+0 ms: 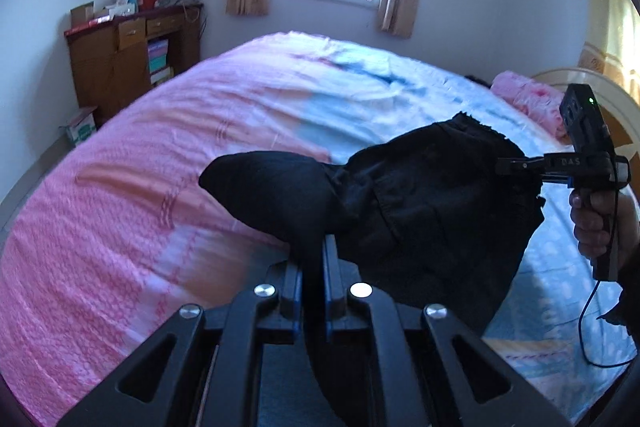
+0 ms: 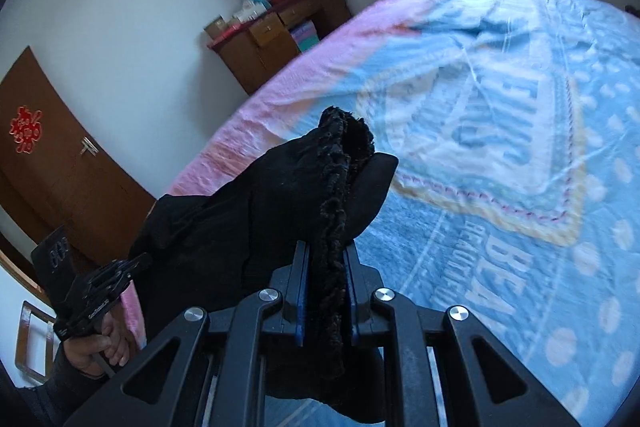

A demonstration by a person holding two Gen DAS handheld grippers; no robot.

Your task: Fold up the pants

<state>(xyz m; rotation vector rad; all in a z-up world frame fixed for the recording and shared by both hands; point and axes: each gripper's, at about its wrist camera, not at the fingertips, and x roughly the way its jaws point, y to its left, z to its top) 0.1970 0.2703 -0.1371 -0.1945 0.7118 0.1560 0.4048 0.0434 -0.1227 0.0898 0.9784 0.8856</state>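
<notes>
The black pants (image 1: 432, 211) hang in the air above the bed, stretched between both grippers. My left gripper (image 1: 316, 247) is shut on one end of the pants. My right gripper (image 1: 504, 165) shows at the right of the left wrist view, shut on the frayed hem edge. In the right wrist view my right gripper (image 2: 326, 251) pinches the frayed hems of the pants (image 2: 256, 211), and the left gripper (image 2: 132, 263) shows at lower left, holding the other end.
A bed with a pink and blue blanket (image 1: 200, 131) lies below, also in the right wrist view (image 2: 500, 147). A pink pillow (image 1: 528, 99) lies by the headboard. A wooden cabinet (image 1: 128, 59) stands by the window wall. A brown door (image 2: 52, 155) is at left.
</notes>
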